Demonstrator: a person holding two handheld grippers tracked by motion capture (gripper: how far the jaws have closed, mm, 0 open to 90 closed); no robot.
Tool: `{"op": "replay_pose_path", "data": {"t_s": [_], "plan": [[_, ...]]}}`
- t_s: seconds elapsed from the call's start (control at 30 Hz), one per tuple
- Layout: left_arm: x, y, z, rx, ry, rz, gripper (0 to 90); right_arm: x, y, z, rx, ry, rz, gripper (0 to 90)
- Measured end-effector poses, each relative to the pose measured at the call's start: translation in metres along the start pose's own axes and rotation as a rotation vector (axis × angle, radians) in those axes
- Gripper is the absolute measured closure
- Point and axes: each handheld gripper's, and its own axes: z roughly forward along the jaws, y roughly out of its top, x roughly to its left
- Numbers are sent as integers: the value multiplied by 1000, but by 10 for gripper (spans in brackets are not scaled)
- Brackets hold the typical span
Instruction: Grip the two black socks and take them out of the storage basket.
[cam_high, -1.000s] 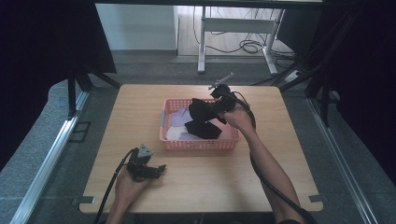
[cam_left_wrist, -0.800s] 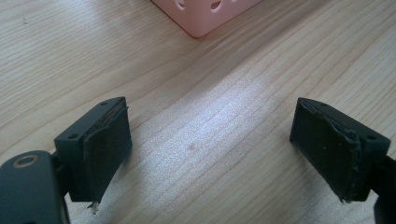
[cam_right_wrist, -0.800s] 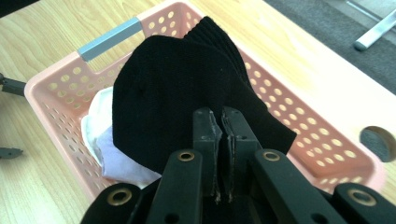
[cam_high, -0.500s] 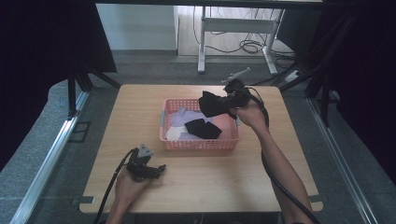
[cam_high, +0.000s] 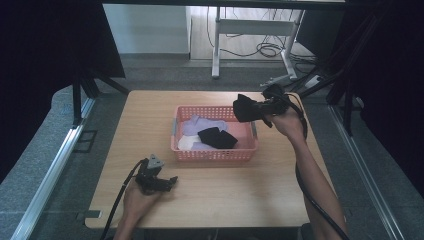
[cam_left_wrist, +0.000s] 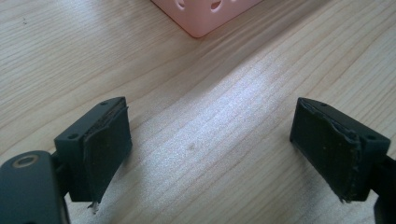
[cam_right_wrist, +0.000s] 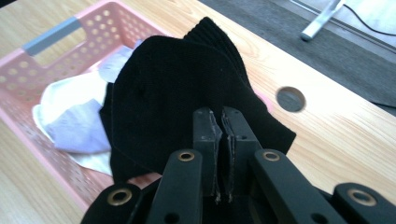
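My right gripper is shut on a black sock and holds it in the air over the right end of the pink basket. In the right gripper view the black sock hangs pinched between the closed jaws of that gripper, above the basket. Inside the basket lie another black sock, a lilac sock and a white one. My left gripper rests on the table near the front left, open, with bare wood between its pads.
The wooden table has bare room in front of the basket and along its right side. A round cable hole sits in the tabletop beyond the sock. A white desk frame and cables stand on the floor behind the table.
The right gripper has carried the black sock up and to the right, from over the basket's middle to its right end. The left gripper has stayed in place.
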Motion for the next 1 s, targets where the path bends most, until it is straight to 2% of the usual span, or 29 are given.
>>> {"op": "replay_pose_path", "data": {"t_s": [0.2,0.23,0.43,0.5,0.63,0.73,0.83,0.87,1.0], "plan": [[0,0,0,0,-1,2,122,-17,-17,-7,5,-34,39,851],[0,0,0,0,-1,2,122,-23,-24,-9,9,-50,51,851],[0,0,0,0,-1,2,122,-37,-37,-12,30,-93,75,851],[0,0,0,0,-1,2,122,-46,-47,-13,41,-115,97,851],[0,0,0,0,-1,2,122,-54,-56,-12,51,-134,112,851],[0,0,0,0,-1,2,122,-61,-69,-8,75,-151,139,851],[0,0,0,0,-1,0,122,-63,-75,-5,83,-154,147,851],[0,0,0,0,-1,-2,122,-65,-81,2,100,-160,152,851],[0,0,0,0,-1,-3,122,-66,-90,11,120,-166,157,850]]}}
